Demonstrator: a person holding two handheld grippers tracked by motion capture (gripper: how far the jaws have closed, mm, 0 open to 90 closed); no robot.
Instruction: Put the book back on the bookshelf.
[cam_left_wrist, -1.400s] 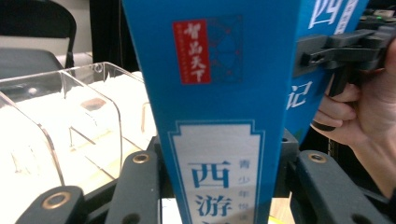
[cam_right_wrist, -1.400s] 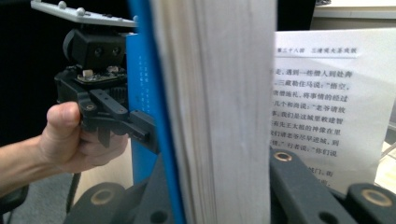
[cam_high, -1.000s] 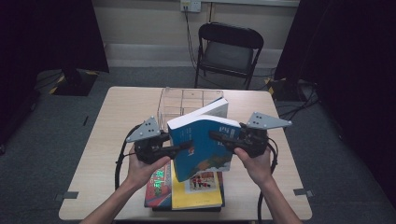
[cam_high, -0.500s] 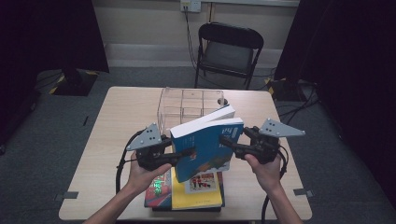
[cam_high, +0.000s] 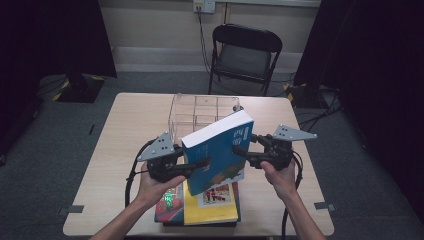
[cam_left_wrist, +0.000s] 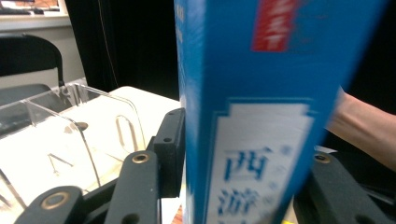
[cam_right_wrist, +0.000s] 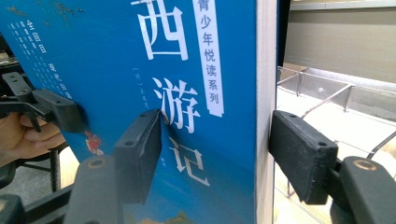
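Now: your right gripper (cam_right_wrist: 212, 154) has just been opening, jaws apart astride the blue book (cam_high: 217, 150), far pad clear | left gripper (cam_high: 197, 164) clamps its spine | book tilted above the stack of books (cam_high: 207, 202), before the clear organizer (cam_high: 200, 107) | since a second ago the book has tipped right | handover to left hand likely.

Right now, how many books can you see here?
3: blue book held up between both tools; yellow book and another book lying beneath it. More may be hidden.

Your arms are bare — no sleeves. Your left tool (cam_high: 192, 165) and right tool (cam_high: 244, 152) are black, each topped with a grey three-cornered plate — black cables trail off, and brass-ringed screws dot the jaws.
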